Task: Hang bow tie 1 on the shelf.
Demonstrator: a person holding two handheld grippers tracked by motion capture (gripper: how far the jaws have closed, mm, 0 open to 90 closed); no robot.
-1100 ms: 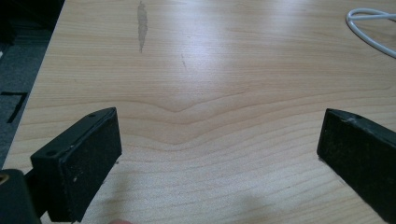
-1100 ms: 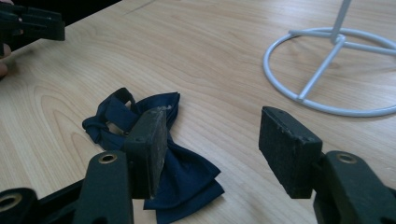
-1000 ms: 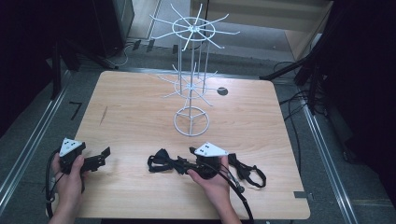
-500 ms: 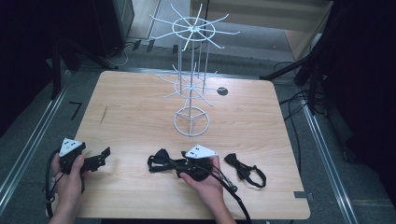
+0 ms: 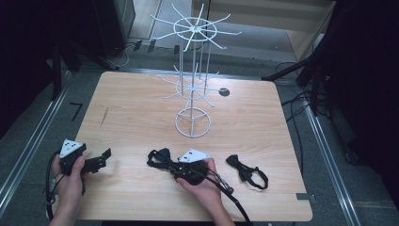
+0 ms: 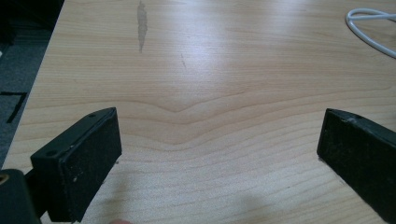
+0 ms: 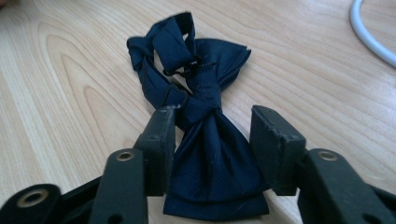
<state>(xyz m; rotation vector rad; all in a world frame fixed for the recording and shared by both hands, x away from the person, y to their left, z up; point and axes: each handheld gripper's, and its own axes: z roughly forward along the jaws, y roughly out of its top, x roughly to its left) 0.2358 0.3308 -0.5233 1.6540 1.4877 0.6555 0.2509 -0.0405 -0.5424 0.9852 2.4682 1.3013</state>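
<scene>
In the high view, a white wire rack (image 5: pixel 193 89) is standing on the tabletop (image 5: pixel 141 108). Nearer the person than the rack's ring base, the right gripper (image 5: pixel 162 160) is lying over a dark bow tie (image 5: pixel 157 157), while a second bow tie (image 5: pixel 247 172) is resting to the right of it. The left gripper (image 5: pixel 101 160) is sitting well left of the rack.

In the left gripper view, the jaws are standing wide apart over bare wood, with the rack's base ring (image 6: pixel 371 28) curving at the upper right.

In the right gripper view, the jaws are standing partly open around the navy bow tie (image 7: pixel 205 154); the left jaw is touching the fabric, the right one standing just apart.
</scene>
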